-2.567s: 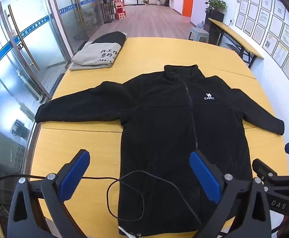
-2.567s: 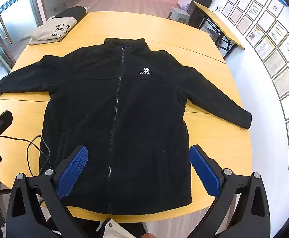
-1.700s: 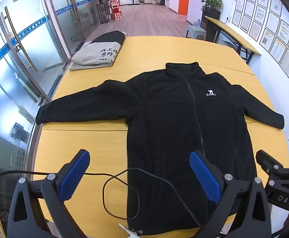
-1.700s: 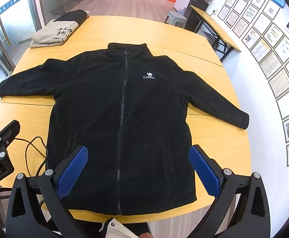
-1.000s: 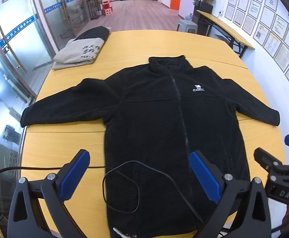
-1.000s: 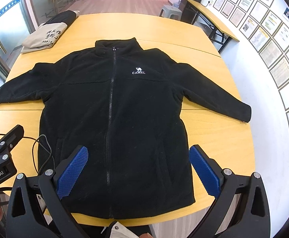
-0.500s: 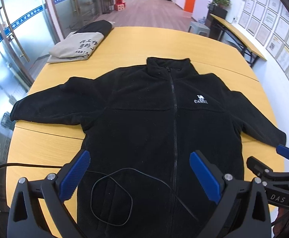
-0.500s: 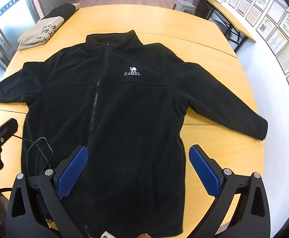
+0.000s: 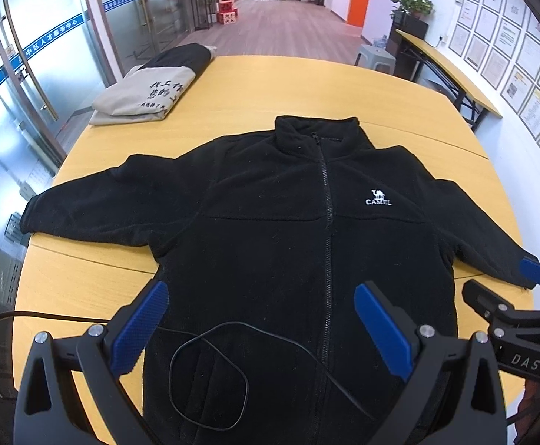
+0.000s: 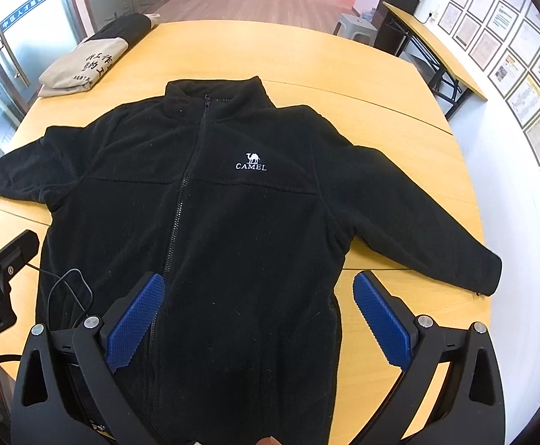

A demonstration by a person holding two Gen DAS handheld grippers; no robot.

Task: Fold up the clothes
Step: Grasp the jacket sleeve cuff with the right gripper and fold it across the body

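A black fleece zip-up jacket [image 9: 281, 244] with a white camel logo [image 10: 251, 162] on the chest is lying face up and spread flat on a rounded yellow wooden table [image 9: 307, 89], its collar pointing toward the far edge and its zipper closed up the middle. Both sleeves are stretching outward, one [image 9: 95, 204] reaching to the glass-wall side of the table, the other [image 10: 418, 230] running toward the side with the framed papers. A thin black cable [image 9: 210, 371] is looping across the lower front of the jacket near its hem.

The left gripper [image 9: 258, 328] is hovering over the lower left part of the jacket with its blue-padded fingers [image 9: 140, 330] spread wide, gripping nothing. The right gripper [image 10: 258, 320] is hanging over the jacket's lower right side, its blue pads [image 10: 381, 322] likewise standing far apart and empty, one over the fleece and the other over bare tabletop beside the hem.

At the far left corner of the table, well apart from the jacket, a folded beige garment with dark printed characters [image 9: 143, 96] is sitting against a folded black garment [image 9: 181, 57]. Beyond the table, a long narrow yellow desk [image 9: 447, 66] is standing along the white wall.
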